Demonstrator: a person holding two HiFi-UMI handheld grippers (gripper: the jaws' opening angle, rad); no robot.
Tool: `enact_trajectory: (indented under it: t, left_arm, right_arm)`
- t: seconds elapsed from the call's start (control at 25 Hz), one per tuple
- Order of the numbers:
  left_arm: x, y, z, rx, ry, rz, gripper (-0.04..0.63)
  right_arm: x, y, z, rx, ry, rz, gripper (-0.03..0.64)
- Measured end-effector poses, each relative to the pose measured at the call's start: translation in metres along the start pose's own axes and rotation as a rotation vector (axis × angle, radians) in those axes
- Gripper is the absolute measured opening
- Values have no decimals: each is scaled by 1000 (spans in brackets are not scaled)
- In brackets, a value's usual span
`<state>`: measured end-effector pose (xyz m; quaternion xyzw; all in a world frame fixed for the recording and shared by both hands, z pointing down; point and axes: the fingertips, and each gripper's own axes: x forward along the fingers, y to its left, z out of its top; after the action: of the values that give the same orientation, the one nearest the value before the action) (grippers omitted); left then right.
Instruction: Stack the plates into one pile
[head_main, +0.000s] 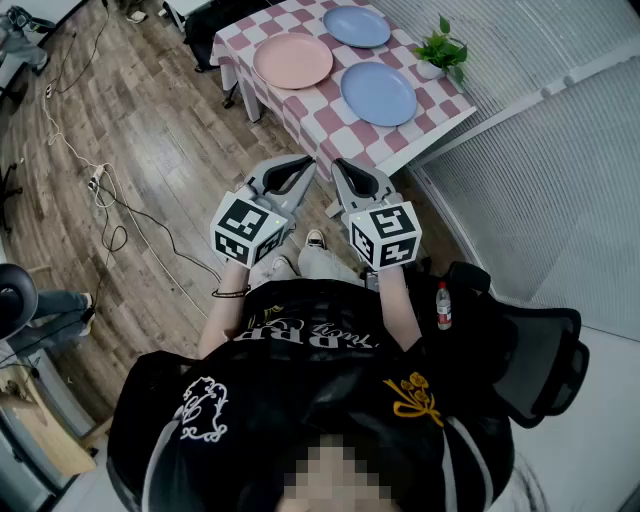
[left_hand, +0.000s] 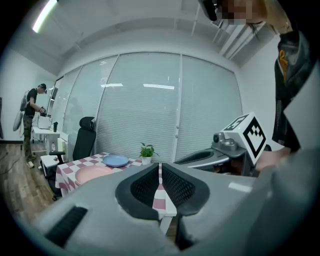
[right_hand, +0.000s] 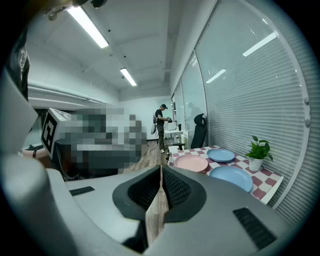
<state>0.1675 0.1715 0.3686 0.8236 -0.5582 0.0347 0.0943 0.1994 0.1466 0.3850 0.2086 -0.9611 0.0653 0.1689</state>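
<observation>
Two empty tools pressed together, left tool (head_main: 305, 163) beside right tool (head_main: 343, 166); table (head_main: 322, 112) cut off at top.

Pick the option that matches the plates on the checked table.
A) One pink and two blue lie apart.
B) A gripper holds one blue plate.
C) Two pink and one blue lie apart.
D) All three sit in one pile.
A: the pink plate, the far blue plate and the near blue plate each lie alone on the checked table, none overlapping.

White lettering (head_main: 300, 335) on the person's black shirt (head_main: 300, 420) lies upside down and blurred; no word is legible.
</observation>
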Motion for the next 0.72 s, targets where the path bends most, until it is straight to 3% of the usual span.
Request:
enact_trajectory:
  t: [0.36,0.72]
  left_arm:
    - [17,19,-6,-29,25,20,28]
    - [64,35,-7,-33,56,13,28]
  right_arm:
    - [15,-24,-1,56,-4,11,23]
    - [26,-81,-6,99,16,-10,23]
